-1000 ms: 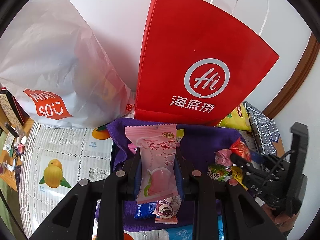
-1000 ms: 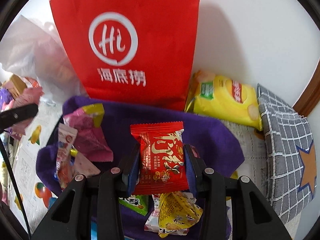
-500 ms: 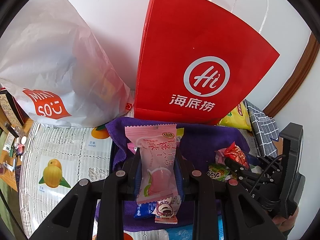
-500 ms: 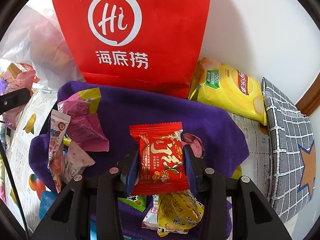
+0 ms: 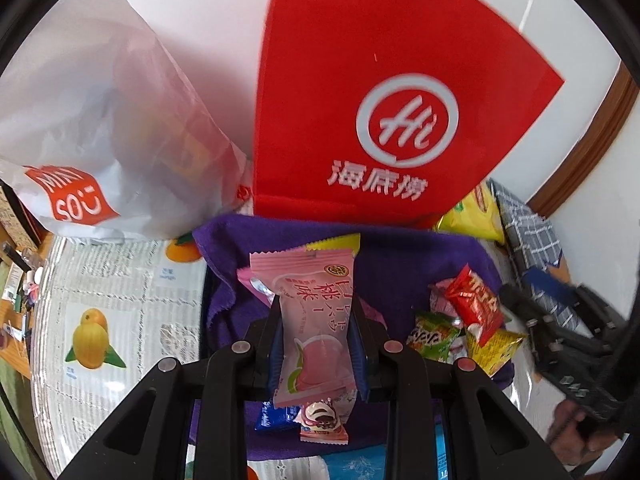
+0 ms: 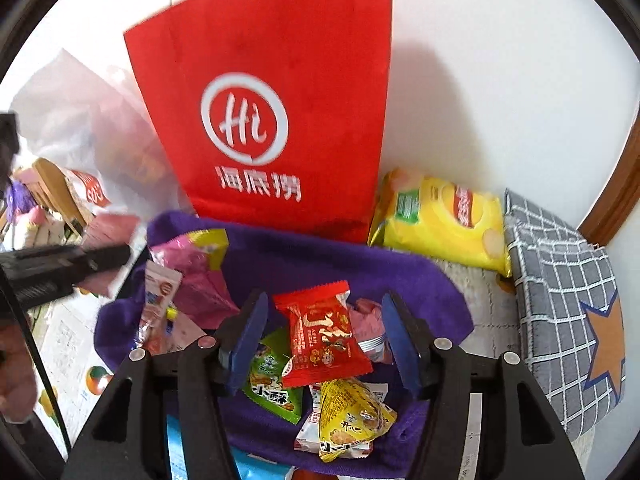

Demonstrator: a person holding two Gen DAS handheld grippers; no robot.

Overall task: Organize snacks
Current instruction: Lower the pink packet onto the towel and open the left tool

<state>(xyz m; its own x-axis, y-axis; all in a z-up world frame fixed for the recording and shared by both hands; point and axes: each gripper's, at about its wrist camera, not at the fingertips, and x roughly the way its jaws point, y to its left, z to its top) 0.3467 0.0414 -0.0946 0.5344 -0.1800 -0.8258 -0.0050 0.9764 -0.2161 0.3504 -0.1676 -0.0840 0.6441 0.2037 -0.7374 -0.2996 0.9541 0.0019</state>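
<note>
The left gripper (image 5: 316, 344) is clamped on a pink peach-flavoured snack pack (image 5: 316, 328), which stands upright between its blue-padded fingers (image 5: 275, 354) above the purple cloth (image 5: 400, 264). The right gripper (image 6: 320, 344) has its jaws wide apart, and the red snack packet (image 6: 322, 338) lies loose in the gap between them, touching neither pad, resting on the small heap of snacks on the cloth. Under and beside that red packet sit a green packet (image 6: 272, 384), a yellow triangular packet (image 6: 352, 416) and a pale pink wrapper (image 6: 368, 328) (partly hidden behind the red one). On the cloth's left part lies a larger pink bag with a yellow-green top (image 6: 196, 276), and just beside it a slim pink stick pack (image 6: 158, 304). A red paper bag with a white Hi logo (image 6: 272, 120) stands upright against the wall right behind the cloth, a yellow chip bag (image 6: 440, 220) lies to its right, and a grey checked cushion with an orange star (image 6: 568, 320) sits farther right. A white plastic shopping bag (image 5: 100, 128) slumps to the left of the red bag on the fruit-print tablecloth (image 5: 100, 300)
</note>
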